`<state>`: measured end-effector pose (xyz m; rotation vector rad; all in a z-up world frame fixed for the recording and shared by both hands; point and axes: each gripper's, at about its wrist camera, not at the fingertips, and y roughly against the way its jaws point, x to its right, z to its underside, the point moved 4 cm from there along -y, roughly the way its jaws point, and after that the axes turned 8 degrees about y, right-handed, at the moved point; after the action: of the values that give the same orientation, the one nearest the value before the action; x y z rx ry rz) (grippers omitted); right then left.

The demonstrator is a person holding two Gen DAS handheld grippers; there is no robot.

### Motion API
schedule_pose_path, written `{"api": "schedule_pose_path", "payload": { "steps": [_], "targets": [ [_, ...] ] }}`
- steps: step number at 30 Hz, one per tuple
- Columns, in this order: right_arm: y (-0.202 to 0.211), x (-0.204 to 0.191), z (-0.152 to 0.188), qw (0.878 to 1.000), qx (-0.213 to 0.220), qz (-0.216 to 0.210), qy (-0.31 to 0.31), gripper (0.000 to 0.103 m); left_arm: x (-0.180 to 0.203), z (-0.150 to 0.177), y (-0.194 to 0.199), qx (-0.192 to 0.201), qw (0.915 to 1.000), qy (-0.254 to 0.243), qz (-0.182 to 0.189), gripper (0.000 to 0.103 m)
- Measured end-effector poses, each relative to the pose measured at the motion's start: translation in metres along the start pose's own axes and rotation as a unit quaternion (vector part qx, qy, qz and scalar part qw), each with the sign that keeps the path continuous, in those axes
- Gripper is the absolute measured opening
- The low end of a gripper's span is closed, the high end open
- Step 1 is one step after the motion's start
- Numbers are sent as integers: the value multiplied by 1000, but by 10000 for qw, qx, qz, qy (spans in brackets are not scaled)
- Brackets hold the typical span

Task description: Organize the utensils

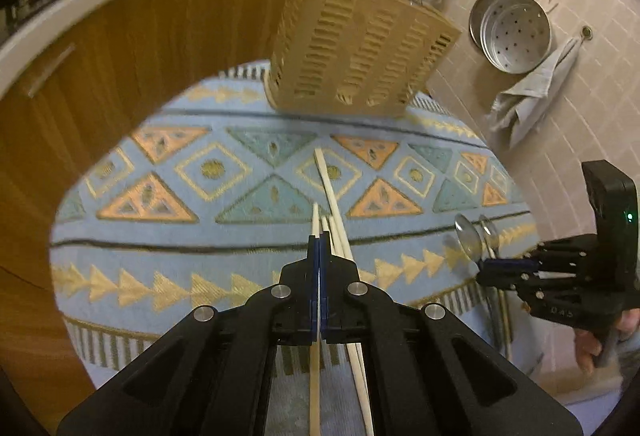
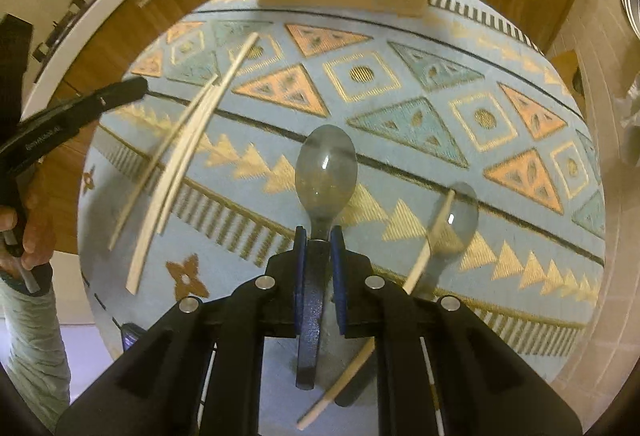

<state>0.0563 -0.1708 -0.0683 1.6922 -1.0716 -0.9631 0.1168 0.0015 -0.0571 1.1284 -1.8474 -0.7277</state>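
The chopsticks (image 1: 334, 220) are pinched in the left tool (image 1: 319, 236), its jaws pressed together on the bundle, with the sticks running out ahead of the tips and back under the tool body. In the right wrist view they fan apart rather than lie parallel, so I judge the grip catches some more firmly than others; a loose stick could slide out and drop to the patterned cloth (image 1: 200, 276) on the worktop below.

The right tool (image 2: 319, 236) is nearly closed on the dark handle of a spoon (image 2: 325, 172), the bowl sticking out just past the tips. A second spoon (image 2: 456, 224) and one more chopstick (image 2: 430, 252) hang close to that tool's right side; how they are held I cannot tell. They could swing or fall on any quick turn.

The slotted beige utensil holder (image 1: 352, 48) stands well ahead of both tools. Long sticks held at an angle may strike its rim or tip it instead of dropping in.

Readable writing is scarce: the right tool carries "045" on its side in the left wrist view; pale lettering on the left tool is too blurred to read.
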Motion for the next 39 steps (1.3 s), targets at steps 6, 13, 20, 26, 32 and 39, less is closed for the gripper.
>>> {"api": "schedule_pose_path", "payload": {
  "steps": [6,13,20,26,32,39],
  "targets": [
    [6,6,-4,9999,20,-127,-111,10,-12,5,-14,-385,9990,111,179,0],
    [2,8,-1,9991,-61,-335,-237,10,2,15,-33,-950,9941,-503,-162,4],
    [-1,9,1,9988,-176,-387,-233,10,12,5,-45,-1305,9848,-940,-660,12],
    [1,16,1,9980,-147,-512,-351,10,18,4,-50,-1135,9846,-1035,-839,3],
    [28,19,-5,9971,387,-618,-217,10,7,-7,-16,4,9998,-204,71,3],
    [85,16,-29,9823,1725,-726,-17,10,27,-35,50,1598,9858,-69,508,3]
  ]
}}
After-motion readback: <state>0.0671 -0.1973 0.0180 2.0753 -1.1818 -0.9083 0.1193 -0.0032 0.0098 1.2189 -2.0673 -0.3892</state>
